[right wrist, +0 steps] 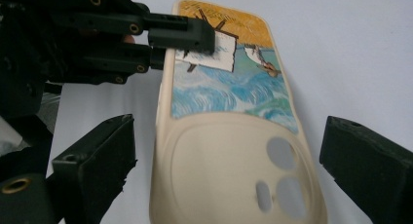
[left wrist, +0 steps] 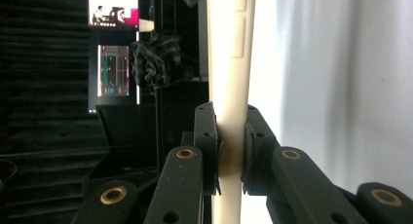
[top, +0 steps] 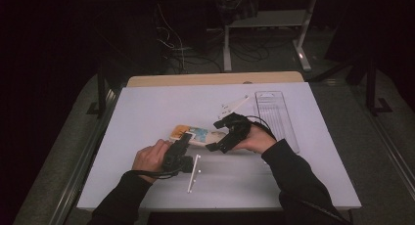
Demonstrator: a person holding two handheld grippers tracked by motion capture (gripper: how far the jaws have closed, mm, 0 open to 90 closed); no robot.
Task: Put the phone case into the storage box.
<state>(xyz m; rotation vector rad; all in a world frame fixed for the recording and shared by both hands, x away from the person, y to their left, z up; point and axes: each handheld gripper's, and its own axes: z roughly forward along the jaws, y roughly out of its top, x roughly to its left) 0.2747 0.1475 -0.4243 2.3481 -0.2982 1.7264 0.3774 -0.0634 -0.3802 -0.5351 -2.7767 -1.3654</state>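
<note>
One light, bendy phone case (right wrist: pixel 229 136) lies on the worktop (top: pixel 147 107); left claw (right wrist: pixel 195 44) pinches its thin edge, right claw (right wrist: pixel 229 185) spread astride it.

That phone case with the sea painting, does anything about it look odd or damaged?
No damage shows. The phone case is clamped at one edge by the left gripper, while the right gripper sits open around its camera-hole end without touching it.

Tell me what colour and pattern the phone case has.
The phone case is cream with a painted blue-wave and orange-sky picture, clearest in the right gripper view.
</note>
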